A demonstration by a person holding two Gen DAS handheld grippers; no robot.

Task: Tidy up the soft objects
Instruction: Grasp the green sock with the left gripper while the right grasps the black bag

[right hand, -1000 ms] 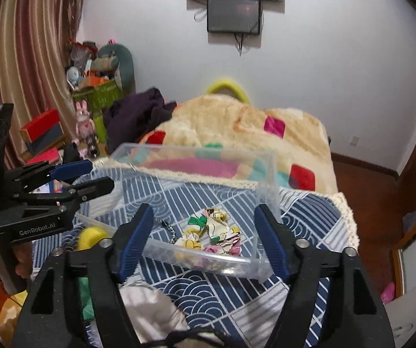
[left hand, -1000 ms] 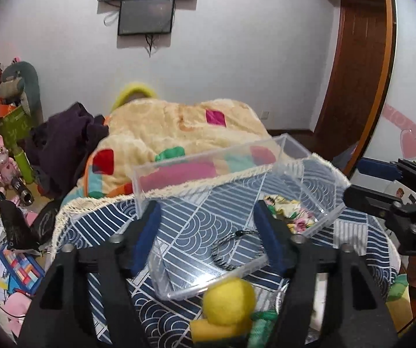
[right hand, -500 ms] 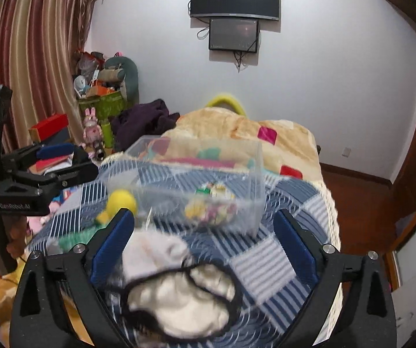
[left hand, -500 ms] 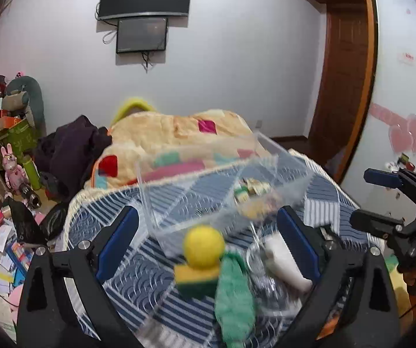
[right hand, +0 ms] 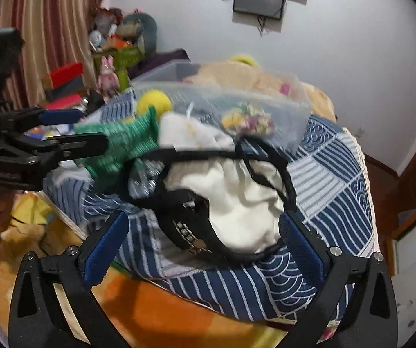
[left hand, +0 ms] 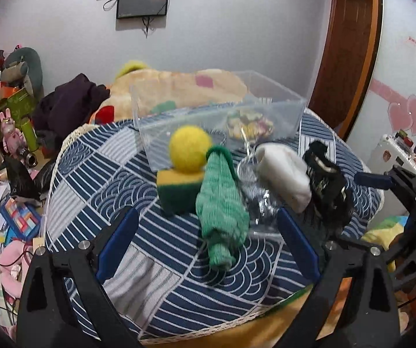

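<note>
Soft objects lie on a blue patterned cloth (left hand: pixel 97 174): a yellow ball (left hand: pixel 190 148) on a yellow-green sponge (left hand: pixel 176 191), a green knitted sock (left hand: pixel 221 200), a white sock (left hand: pixel 283 174) and a black item (left hand: pixel 328 185). Behind them stands a clear plastic box (left hand: pixel 222 121) with small colourful pieces inside. My left gripper (left hand: pixel 205 243) is open and empty, just short of the green sock. My right gripper (right hand: pixel 202 249) is open and empty, in front of a white cloth with black trim (right hand: pixel 237 197). The box (right hand: pixel 222 107) and green sock (right hand: pixel 120 142) also show there.
A patchwork blanket (left hand: pixel 178 87) covers the bed behind the box. Cluttered toys and books (left hand: pixel 7 150) lie on the floor at left. A wooden door (left hand: pixel 350 43) is at right. The striped curtain (right hand: pixel 33 29) hangs at left in the right wrist view.
Both grippers have pulled back from over the box and opened wider. The soft items in front of the box have come into full view between the fingers.
</note>
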